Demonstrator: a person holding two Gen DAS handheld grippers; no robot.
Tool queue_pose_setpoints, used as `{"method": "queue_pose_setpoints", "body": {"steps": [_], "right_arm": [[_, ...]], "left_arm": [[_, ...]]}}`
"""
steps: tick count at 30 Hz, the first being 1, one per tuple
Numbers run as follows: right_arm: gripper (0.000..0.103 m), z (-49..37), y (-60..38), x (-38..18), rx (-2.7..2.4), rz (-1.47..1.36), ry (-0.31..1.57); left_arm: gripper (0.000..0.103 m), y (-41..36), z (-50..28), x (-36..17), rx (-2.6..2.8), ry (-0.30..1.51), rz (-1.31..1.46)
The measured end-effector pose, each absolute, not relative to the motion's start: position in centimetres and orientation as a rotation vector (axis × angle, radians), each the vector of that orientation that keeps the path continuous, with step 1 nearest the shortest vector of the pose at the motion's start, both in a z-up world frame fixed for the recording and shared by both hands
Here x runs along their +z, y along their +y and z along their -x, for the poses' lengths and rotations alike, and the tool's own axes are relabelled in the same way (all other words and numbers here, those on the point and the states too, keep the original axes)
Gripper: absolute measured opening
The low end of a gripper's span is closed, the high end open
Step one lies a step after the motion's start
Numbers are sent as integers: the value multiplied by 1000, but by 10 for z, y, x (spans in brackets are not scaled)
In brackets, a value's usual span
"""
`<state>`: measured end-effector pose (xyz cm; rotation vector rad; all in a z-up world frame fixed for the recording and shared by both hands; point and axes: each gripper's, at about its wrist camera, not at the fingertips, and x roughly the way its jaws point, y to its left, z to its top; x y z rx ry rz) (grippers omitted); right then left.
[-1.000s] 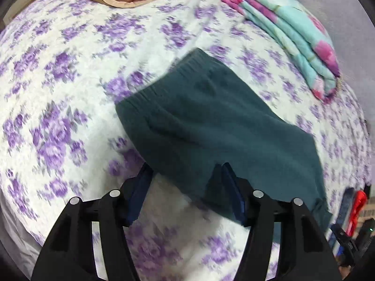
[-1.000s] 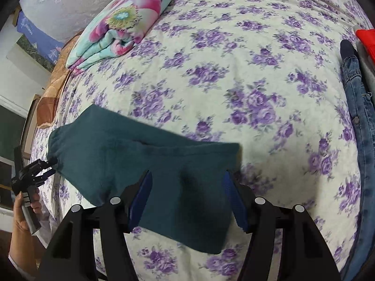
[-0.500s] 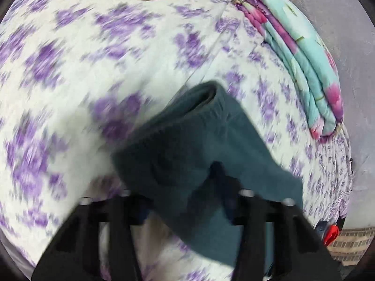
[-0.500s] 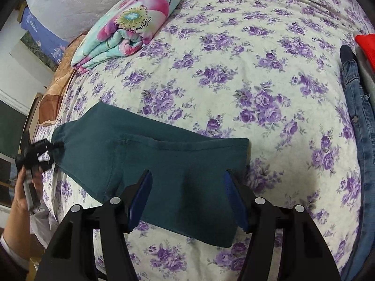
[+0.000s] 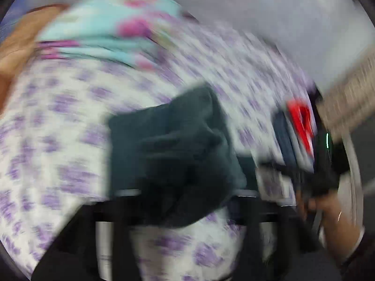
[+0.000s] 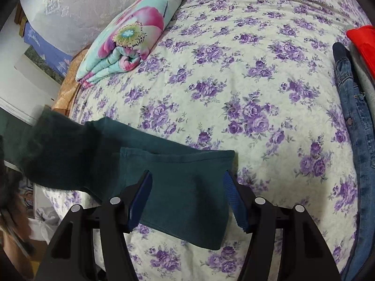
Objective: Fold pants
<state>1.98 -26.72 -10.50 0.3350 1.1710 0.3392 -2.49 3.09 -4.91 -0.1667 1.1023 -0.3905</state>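
Since a second ago, the left end of the dark teal knit pants point(image 6: 178, 187) has lifted off the purple-flowered quilted bedspread point(image 6: 257, 93) and bunches, blurred, at the left gripper point(image 5: 185, 201), whose grip I cannot tell. The right gripper point(image 6: 187, 194) stands open over the flat, soft right end. A folded floral blanket point(image 6: 131, 39) lies beyond.

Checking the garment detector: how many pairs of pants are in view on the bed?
2. Dark green pants lie under the right gripper; blue jeans lie along the bed's right edge. More may be hidden beneath the red garment.
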Motion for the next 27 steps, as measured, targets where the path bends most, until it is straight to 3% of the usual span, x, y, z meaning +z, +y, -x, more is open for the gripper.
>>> {"method": "queue_pose_setpoints", "body": {"steps": [5,13,17,18,19,20,23,27], "right_arm": [[68,-19,-266,-109,406,-397,1197],[72,-26,-215,-124,621,-527,1300],[72,-31,-179,-147,616,-503,1380],[65,-31,-170,-154,612,-495,1399],[35,-31,-162,-158,607,-481,1413],[23,-30,-154,-162,602,-441,1427],[22,-21,-145,-145,625,-416,1384],[22,-7,-161,-82,737,-401,1226]], "left_arm": [[79,-2,24,-72,-363,1164,107],[85,99,29,-66,-31,1076,254],[85,137,27,-96,170,1125,278],[85,141,28,-104,190,1143,297],[85,142,29,-107,195,1151,308],[85,142,30,-111,193,1160,312],[85,136,30,-117,182,1187,247],[85,130,34,-103,166,1150,220]]}}
